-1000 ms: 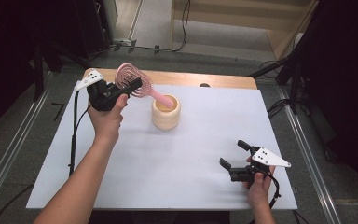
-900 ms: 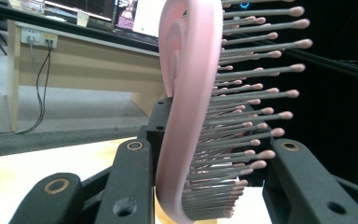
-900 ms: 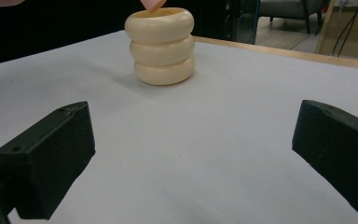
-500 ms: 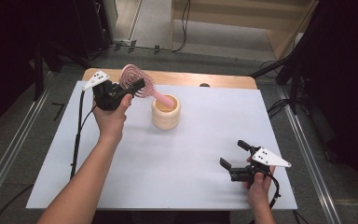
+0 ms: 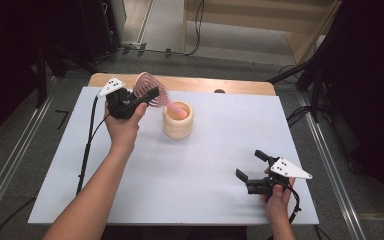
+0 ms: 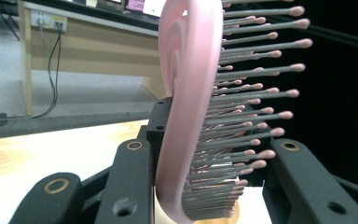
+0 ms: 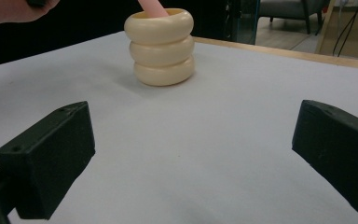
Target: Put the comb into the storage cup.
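A: Hairbrush (image 5: 149, 90) – where's it at?

B: In my left gripper (image 5: 139, 100), far-left part of the white table (image 5: 190, 175), approx 11 o'clock from the table's middle. Jaws clamped on the brush head, one on the pink back, the other on the bristle side. In the left gripper view the brush (image 6: 200, 116) stands nearly upright between my jaws, bristles w/ small pink tips pointing toward 3 o'clock.

A: And the handle?

B: Slants down toward 4 o'clock from the head; its end is inside the mouth of the cream holder (image 5: 178, 120). Can't tell if it touches the bottom.

A: Holder looks like?

B: Three stacked rings, upright, just beside my left hand (image 5: 125, 122), at approx 3 o'clock of it. From the right gripper view the holder (image 7: 161, 46) sits at 12 o'clock, far side of the table, pink handle poking out the top.

A: Right side?

B: Right gripper (image 5: 252, 172) sits low over the near-right part of the table, approx 5 o'clock from the holder, well apart from it. Jaws spread wide, nothing between them but bare table.
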{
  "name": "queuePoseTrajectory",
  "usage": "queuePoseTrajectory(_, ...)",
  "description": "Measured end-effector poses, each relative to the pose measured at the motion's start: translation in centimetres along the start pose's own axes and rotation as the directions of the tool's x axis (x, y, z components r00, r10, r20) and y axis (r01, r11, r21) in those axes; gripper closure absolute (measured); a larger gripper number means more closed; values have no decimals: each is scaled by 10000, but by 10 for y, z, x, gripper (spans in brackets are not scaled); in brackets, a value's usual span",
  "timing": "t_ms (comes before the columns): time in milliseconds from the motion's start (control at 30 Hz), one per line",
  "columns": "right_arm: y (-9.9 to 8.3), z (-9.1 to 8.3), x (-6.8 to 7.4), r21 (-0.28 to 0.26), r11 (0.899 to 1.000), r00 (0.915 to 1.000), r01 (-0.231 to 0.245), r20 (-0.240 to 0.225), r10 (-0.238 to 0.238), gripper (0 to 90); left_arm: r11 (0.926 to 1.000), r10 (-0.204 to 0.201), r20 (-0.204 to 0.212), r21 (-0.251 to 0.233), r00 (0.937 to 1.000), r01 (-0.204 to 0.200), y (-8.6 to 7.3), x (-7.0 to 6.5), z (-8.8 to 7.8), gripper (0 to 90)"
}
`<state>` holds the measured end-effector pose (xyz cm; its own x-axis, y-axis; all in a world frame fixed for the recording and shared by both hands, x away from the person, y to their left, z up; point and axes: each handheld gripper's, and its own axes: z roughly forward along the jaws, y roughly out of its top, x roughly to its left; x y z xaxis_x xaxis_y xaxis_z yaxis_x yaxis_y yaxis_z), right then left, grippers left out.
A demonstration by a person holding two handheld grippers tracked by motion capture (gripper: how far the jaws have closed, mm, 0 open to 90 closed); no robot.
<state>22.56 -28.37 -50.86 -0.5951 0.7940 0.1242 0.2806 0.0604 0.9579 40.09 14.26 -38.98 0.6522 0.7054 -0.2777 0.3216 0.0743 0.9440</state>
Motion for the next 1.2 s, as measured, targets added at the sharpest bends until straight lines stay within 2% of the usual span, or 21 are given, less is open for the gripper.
queuePoseTrajectory(600, 0, 1, 0, 8, 10000, 10000, -14, 1, 14, 0, 9974, -25, -129, 716, 9999, 35, -11, 2, 14, 650)
queuePoseTrajectory(1033, -1, 1, -1, -13, 10000, 10000, -70, -14, 70, 0, 9908, -224, -528, 1322, 9984, 292, -20, 5, 26, 642)
queuePoseTrajectory(1200, -1, 0, -1, -37, 10000, 10000, -70, 22, 70, 0, 9883, -504, -374, 1418, 9980, 552, -23, 8, 30, 630)
